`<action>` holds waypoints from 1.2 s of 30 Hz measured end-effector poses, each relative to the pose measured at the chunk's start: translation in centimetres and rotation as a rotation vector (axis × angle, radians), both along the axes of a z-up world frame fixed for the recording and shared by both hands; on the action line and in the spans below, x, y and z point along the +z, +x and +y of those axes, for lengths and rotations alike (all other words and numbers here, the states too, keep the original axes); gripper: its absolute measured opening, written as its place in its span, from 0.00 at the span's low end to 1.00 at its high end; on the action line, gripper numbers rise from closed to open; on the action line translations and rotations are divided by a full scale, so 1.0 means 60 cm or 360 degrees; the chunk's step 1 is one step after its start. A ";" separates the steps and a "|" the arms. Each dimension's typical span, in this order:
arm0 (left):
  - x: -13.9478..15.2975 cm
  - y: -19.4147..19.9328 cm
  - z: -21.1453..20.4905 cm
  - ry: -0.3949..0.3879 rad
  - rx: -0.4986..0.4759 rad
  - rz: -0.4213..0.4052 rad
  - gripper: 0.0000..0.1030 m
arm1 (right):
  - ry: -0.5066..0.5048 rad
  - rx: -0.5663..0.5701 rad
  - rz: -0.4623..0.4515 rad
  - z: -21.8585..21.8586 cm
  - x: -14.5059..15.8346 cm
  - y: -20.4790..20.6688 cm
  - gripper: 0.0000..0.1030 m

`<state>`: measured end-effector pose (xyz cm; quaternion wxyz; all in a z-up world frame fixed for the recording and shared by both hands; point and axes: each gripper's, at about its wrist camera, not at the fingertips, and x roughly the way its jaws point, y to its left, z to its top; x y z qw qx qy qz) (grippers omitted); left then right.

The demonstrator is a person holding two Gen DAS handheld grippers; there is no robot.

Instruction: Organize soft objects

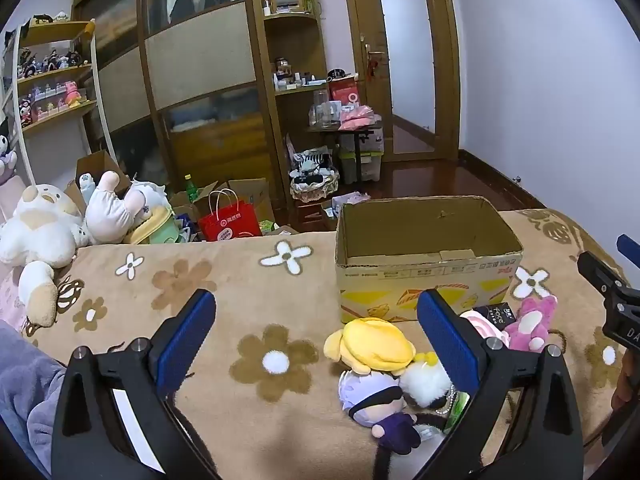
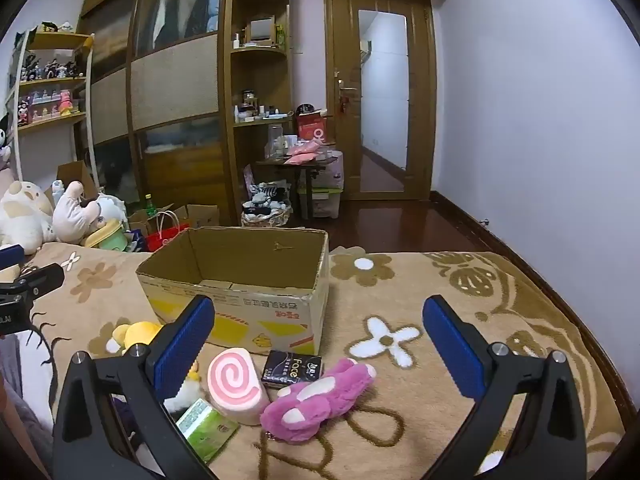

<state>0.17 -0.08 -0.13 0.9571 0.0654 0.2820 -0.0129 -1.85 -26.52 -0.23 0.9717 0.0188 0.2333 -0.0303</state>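
Note:
An open cardboard box (image 1: 428,276) (image 2: 280,312) stands on the flowered blanket (image 1: 224,280). In front of it lie a yellow-hatted plush doll (image 1: 372,348) (image 2: 136,334), a purple-haired doll (image 1: 380,400), a white fluffy toy (image 1: 424,384), a pink swirl roll (image 2: 236,384) and a pink bear plush (image 1: 532,324) (image 2: 316,396). My left gripper (image 1: 316,344) is open above the dolls, nothing between its pads. My right gripper (image 2: 320,356) is open above the pink bear, holding nothing; it also shows at the left wrist view's right edge.
A black "face" packet (image 2: 292,368) and a green packet (image 2: 206,428) lie among the toys. Large plush animals (image 1: 40,232) pile at the blanket's far left. A red bag (image 1: 228,224), boxes and baskets crowd the floor before the wardrobe (image 1: 200,80).

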 end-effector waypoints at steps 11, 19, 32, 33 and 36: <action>-0.011 0.017 0.010 -0.0017 -0.0009 0.0026 0.97 | 0.0007 -0.0017 0.0008 -0.005 -0.005 0.001 1.00; -0.005 0.009 0.003 -0.0008 0.0006 0.0016 0.97 | 0.0003 -0.0014 0.0012 -0.009 -0.012 0.005 1.00; -0.002 0.004 0.006 -0.0002 0.0012 0.0011 0.97 | -0.0010 -0.0014 0.0020 -0.004 -0.014 -0.001 1.00; -0.003 0.004 0.005 -0.0001 0.0012 0.0013 0.97 | -0.0011 -0.0013 0.0021 -0.005 -0.014 0.000 1.00; -0.003 0.004 0.005 0.0000 0.0012 0.0012 0.97 | -0.0010 -0.0013 0.0022 -0.005 -0.014 0.000 1.00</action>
